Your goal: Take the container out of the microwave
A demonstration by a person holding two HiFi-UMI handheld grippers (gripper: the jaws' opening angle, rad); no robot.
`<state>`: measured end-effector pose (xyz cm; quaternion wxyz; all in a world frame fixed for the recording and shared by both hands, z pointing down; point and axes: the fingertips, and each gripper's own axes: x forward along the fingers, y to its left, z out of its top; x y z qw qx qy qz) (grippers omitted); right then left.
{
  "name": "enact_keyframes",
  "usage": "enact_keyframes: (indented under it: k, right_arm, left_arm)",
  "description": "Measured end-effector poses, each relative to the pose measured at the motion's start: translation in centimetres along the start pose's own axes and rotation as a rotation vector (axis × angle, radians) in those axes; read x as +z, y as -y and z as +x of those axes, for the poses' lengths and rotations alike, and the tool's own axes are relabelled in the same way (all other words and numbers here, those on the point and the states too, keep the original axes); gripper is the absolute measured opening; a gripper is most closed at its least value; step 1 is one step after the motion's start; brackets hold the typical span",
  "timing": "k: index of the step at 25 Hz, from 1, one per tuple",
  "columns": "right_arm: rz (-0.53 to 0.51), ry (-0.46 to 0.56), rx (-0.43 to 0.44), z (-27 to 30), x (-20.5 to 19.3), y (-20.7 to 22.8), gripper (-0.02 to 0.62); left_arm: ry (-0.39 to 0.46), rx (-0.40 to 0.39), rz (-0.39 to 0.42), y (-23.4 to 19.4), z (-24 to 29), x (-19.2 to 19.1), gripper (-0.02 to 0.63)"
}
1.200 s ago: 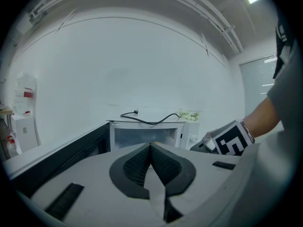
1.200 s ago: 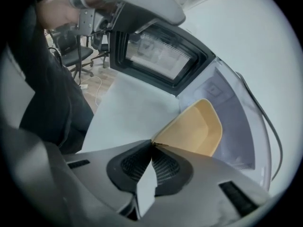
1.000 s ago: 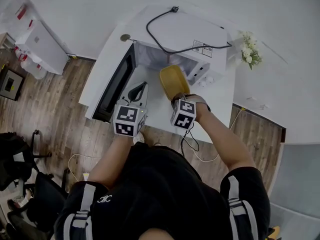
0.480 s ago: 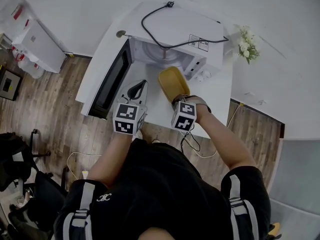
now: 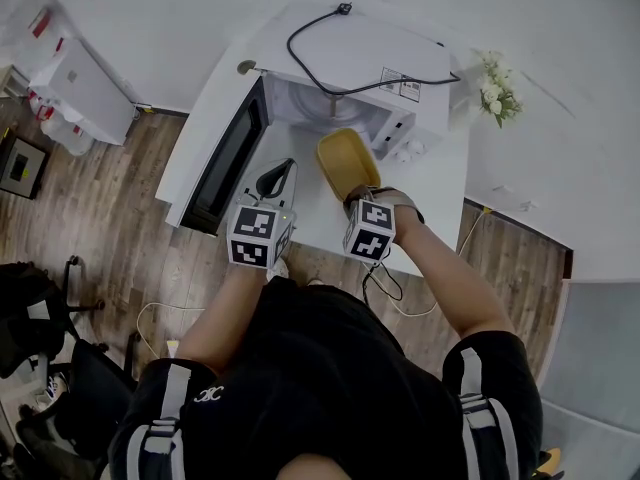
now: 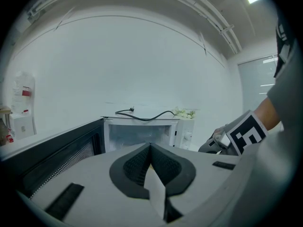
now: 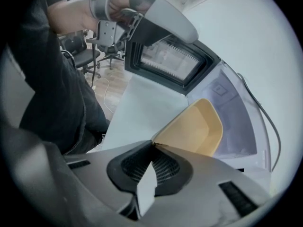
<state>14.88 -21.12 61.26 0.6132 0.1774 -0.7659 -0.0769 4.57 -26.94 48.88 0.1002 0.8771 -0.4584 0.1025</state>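
Observation:
A yellow container sits tilted just outside the open white microwave, in front of its cavity. My right gripper is shut on the near rim. In the right gripper view the jaws pinch the edge of the container, whose empty inside faces the camera. My left gripper hovers over the table between the door and the container, shut and empty. Its closed tips point at the microwave.
The microwave door stands swung open to the left, beside my left gripper. A black cable lies on the microwave's top. White flowers stand to its right. The white table ends just before the person's body.

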Motion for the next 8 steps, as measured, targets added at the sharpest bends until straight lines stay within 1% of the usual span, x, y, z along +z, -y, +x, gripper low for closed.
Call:
enact_keyframes:
  k: [8]
  right_arm:
    - [-0.012, -0.007, 0.017, 0.02, -0.12, -0.48, 0.009]
  left_arm:
    - [0.007, 0.002, 0.002, 0.21, -0.1, 0.57, 0.005]
